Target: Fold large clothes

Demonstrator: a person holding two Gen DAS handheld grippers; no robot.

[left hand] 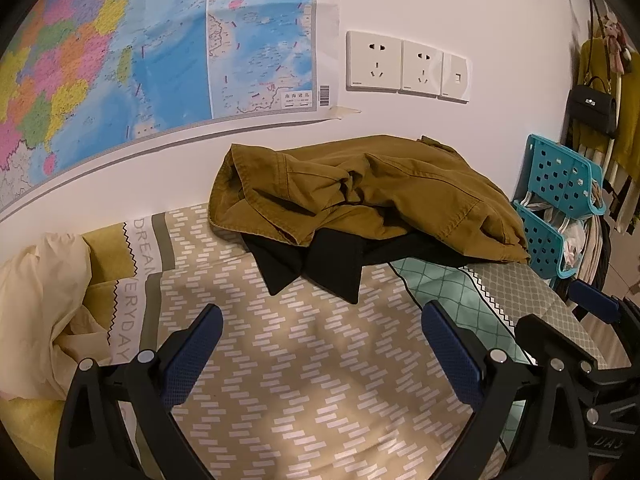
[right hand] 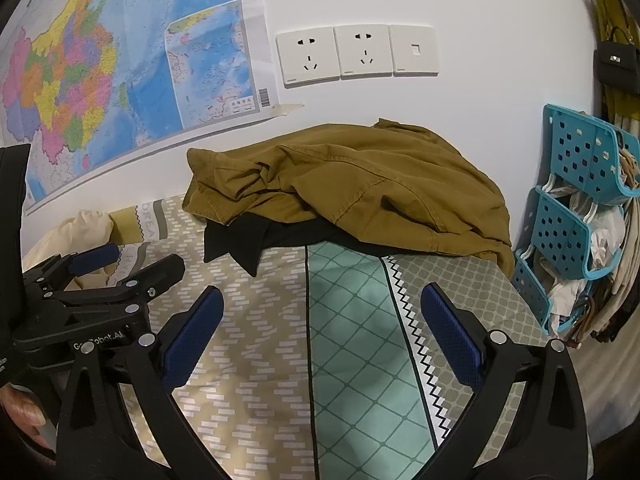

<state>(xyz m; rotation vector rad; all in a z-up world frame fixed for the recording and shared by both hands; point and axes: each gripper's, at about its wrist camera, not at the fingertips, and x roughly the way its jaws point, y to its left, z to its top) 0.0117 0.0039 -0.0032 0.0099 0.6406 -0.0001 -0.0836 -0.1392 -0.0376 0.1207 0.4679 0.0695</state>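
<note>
A crumpled mustard-brown garment lies in a heap at the far side of the bed against the wall, on top of a black garment whose corners stick out toward me. Both show in the right wrist view too, the brown one over the black one. My left gripper is open and empty above the patterned bedsheet, short of the clothes. My right gripper is open and empty, also short of the heap. The left gripper appears at the left of the right wrist view.
A cream pillow or bundle lies at the left on the bed. A blue plastic rack with bags stands past the bed's right end. Wall sockets and a map are on the wall behind. A black handbag hangs at right.
</note>
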